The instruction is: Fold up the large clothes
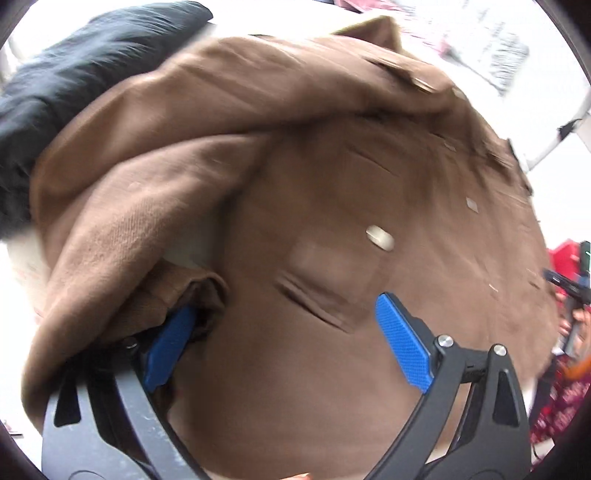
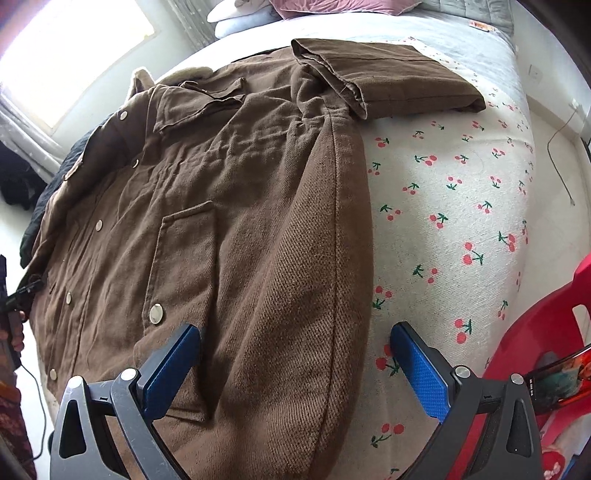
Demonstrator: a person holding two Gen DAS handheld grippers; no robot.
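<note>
A large brown jacket [image 1: 332,184] [image 2: 221,184] with metal snap buttons [image 2: 157,314] lies front up on the bed. In the left wrist view a sleeve [image 1: 147,177] is folded over the front. Its cuff [image 1: 184,288] drapes over the left finger of my left gripper [image 1: 284,302], whose jaws stand wide apart above the chest pocket, pressing nothing between them. My right gripper [image 2: 295,326] is open and straddles the jacket's right edge, one finger over the pocket area and the other over the sheet. The other sleeve [image 2: 399,81] lies bent across the top right.
The bed has a white sheet [image 2: 461,221] printed with cherries. A black garment [image 1: 74,74] [image 2: 48,192] lies under the jacket's far side. A red plastic chair [image 2: 554,332] stands at the bed's right. Pillows [image 2: 314,7] sit at the head, below a bright window [image 2: 74,48].
</note>
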